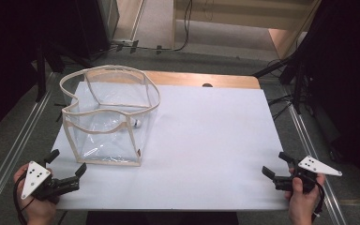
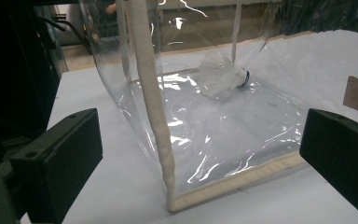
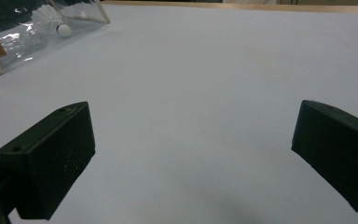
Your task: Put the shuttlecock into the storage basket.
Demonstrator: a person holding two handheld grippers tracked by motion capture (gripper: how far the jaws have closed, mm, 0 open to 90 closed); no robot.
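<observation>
A clear plastic bag (image 1: 110, 117) with beige trim stands open-topped on the left part of the white table (image 1: 206, 140). A white shuttlecock (image 1: 138, 123) lies inside it on the bottom, near the far right wall. My left gripper (image 1: 68, 162) is open just in front of the bag's near left corner, held at the table's front left. In the left gripper view the bag's corner seam (image 2: 156, 107) rises between the jaws, with the shuttlecock (image 2: 223, 77) behind it. My right gripper (image 1: 275, 164) is open over bare table at the front right. The right gripper view has the bag (image 3: 9, 42) and shuttlecock (image 3: 51, 19) far off.
A wooden strip (image 1: 201, 78) edges the table's far side. Dark stands (image 1: 300, 70) and cables (image 1: 183, 44) sit on the floor behind. Metal rails (image 1: 9, 154) run along both sides. A small brown label (image 1: 139, 152) marks the bag's near right corner.
</observation>
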